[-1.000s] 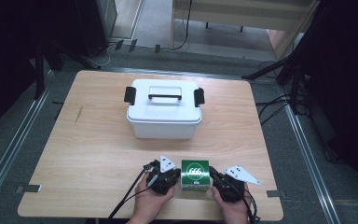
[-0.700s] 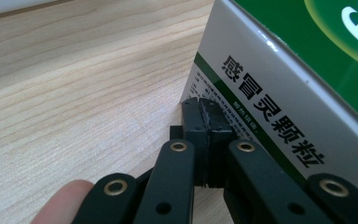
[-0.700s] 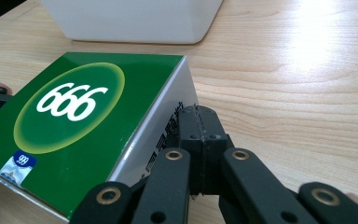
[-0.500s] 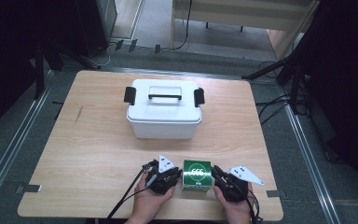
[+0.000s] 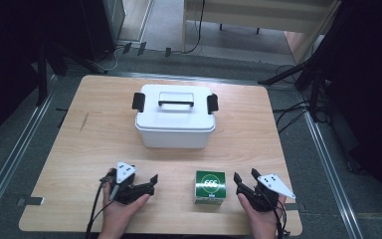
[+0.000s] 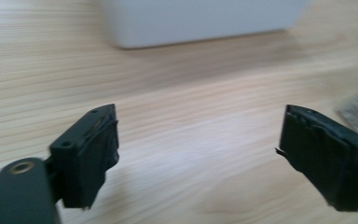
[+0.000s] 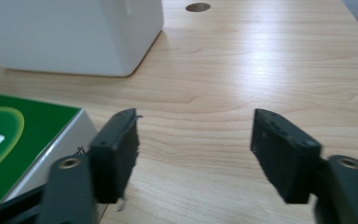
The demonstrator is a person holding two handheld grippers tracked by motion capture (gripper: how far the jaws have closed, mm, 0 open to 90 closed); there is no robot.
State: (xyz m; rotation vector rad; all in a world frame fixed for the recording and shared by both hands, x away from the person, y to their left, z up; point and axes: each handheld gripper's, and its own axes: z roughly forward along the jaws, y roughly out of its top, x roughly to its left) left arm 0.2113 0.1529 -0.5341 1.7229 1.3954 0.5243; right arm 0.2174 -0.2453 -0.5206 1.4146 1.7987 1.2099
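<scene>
Your left tool (image 5: 151, 182) and right tool (image 5: 244, 177), jaws just opened and empty, flank the green box (image 5: 210, 186) between them.

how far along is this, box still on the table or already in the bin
Done: the green box stands on the table, with the left gripper and right gripper apart from it, one on each side. In hand: nothing; both sets of jaws have just been opening and are empty. Left: the white bin has its lid on, with the box outside it.
</scene>
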